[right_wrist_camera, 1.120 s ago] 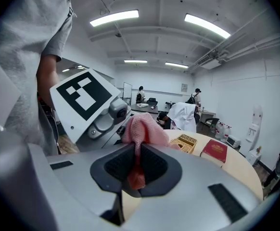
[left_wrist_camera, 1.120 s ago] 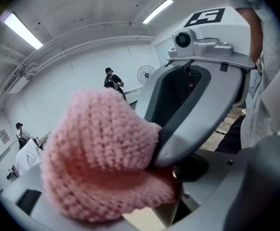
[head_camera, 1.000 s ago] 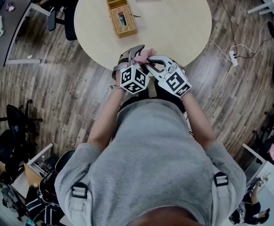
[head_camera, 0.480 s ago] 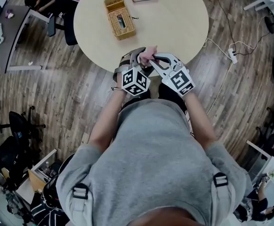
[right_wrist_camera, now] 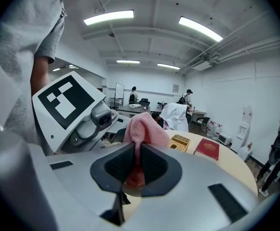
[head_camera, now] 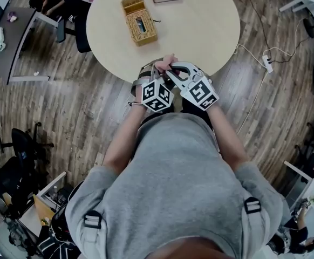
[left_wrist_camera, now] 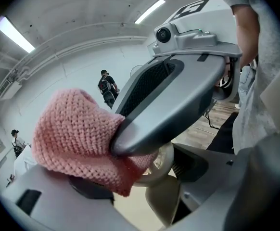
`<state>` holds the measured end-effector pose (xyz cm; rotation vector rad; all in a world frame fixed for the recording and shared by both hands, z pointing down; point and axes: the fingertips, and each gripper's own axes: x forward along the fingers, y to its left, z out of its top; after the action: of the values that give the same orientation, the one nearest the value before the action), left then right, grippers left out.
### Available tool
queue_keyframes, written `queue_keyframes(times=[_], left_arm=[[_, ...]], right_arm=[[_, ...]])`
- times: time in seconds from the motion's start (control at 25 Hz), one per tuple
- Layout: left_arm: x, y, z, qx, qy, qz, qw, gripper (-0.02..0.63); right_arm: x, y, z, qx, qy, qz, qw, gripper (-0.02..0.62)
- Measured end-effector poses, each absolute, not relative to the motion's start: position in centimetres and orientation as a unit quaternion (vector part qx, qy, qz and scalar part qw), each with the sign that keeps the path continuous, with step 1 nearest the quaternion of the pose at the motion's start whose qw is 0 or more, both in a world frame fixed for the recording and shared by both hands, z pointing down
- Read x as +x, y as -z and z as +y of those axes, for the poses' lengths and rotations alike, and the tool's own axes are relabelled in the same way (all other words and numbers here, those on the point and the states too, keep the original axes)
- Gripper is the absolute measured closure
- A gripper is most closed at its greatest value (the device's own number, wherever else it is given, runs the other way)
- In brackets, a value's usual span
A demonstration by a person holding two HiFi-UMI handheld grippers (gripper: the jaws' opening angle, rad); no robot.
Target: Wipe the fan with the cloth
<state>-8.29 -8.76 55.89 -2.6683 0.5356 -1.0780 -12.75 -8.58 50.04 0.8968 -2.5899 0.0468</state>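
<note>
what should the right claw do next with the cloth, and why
Probably slide the right claw a little sideways so the pink cloth rubs across the fan. That claw is shut on the cloth, the cloth lies against the cream fan, and the fan sits gripped in the left claw, so a short wiping stroke looks like the fitting move.

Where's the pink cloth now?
Head view: cloth pinched in the right tool, against the fan in the left tool, at the round table's near edge.
</note>
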Motion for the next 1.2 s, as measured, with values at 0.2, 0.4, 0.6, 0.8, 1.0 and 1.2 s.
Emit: queue_keyframes(times=[0.2, 0.4, 0.6, 0.8, 1.0, 1.2], left_arm=[[-8.8, -56.0, -8.9, -0.906, 0.366, 0.186, 0.105, 0.216], [-9.3, -55.5, -9.6, -0.906, 0.360, 0.198, 0.102, 0.216], [-9.9, -55.3, -10.3, -0.907, 0.355, 0.207, 0.097, 0.216], [-10.2, -55.2, -10.1, -0.909, 0.349, 0.209, 0.088, 0.216], [-9.9, -55.1, -9.1, -0.919, 0.337, 0.188, 0.079, 0.216], [-10.0, -54.9, -8.2, -0.922, 0.337, 0.173, 0.080, 0.216]], right_arm=[[-13.7, -50.5, -7.9, 0.295, -0.033, -0.933, 0.203, 0.558], [-13.7, -50.8, -7.0, 0.275, -0.044, -0.937, 0.210, 0.558], [-12.7, -50.9, -6.9, 0.294, -0.033, -0.931, 0.215, 0.558], [-11.4, -50.2, -7.9, 0.326, -0.022, -0.923, 0.204, 0.558], [-11.6, -49.2, -8.5, 0.326, -0.017, -0.925, 0.195, 0.558], [-13.7, -49.1, -8.0, 0.299, -0.010, -0.934, 0.196, 0.558]])
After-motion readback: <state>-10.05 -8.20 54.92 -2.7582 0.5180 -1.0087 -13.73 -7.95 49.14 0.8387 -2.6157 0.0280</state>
